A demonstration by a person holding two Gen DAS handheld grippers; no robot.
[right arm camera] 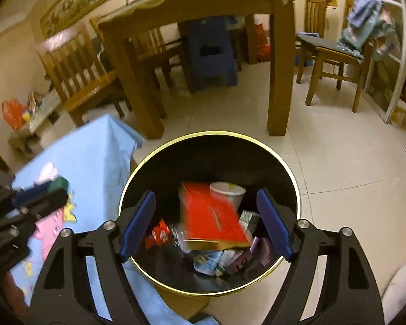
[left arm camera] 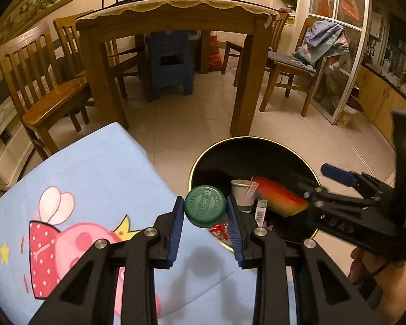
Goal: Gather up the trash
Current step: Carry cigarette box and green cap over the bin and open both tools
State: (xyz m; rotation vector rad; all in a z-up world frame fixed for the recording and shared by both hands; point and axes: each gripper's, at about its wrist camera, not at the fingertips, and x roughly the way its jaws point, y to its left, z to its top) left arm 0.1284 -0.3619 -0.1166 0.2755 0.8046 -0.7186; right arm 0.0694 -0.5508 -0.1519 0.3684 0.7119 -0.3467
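Over the bin point(right arm camera: 259, 146), right gripper point(right arm camera: 207, 222) hangs with jaws spread wide, gripping nothing; a blurred red box point(right arm camera: 213, 216) sits between the pads, above the trash inside: paper cup point(right arm camera: 227, 192), wrappers. Left of the bin, above the blue pig-print cloth point(left arm camera: 94, 178), left gripper point(left arm camera: 205, 216) has its pads pressed on a green bottle cap point(left arm camera: 205, 205), bottle below mostly hidden.

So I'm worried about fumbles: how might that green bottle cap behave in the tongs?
The green bottle cap looks like rigid plastic, so it probably won't crush. It is round and held only at its rim by the left tongs, so it could slip or roll if dropped.
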